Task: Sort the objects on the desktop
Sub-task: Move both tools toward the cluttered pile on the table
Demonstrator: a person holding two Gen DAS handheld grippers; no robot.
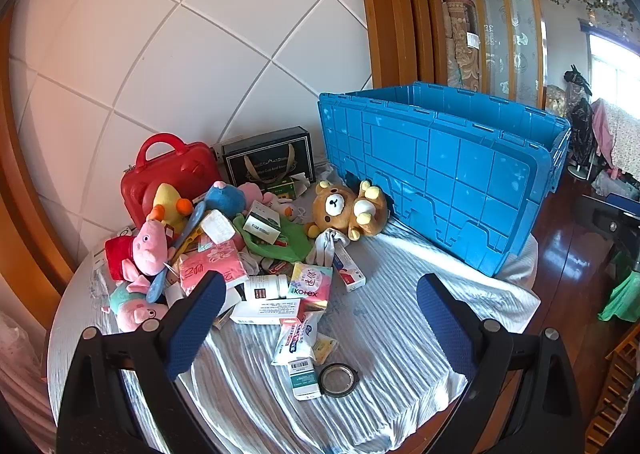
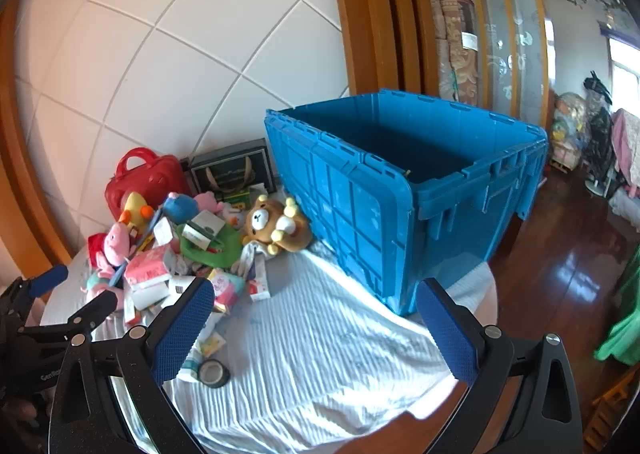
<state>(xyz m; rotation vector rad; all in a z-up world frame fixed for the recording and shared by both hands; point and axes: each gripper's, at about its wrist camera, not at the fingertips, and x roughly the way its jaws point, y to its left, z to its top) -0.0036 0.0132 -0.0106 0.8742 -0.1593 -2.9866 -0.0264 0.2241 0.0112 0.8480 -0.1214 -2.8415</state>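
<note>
Blue-padded, the left gripper and right gripper hover tilted downward over the tabletop, jaws spread wide and empty. Plush toys and boxes lie heaped (a brown bear on top) left of the open blue crate.

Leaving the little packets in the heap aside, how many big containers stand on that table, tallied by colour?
Blue: 1, the open blue plastic crate
Red: 1, the red hard case with a carry handle
Black: 1, the black gift box with ribbon handles
Total: 3
</note>
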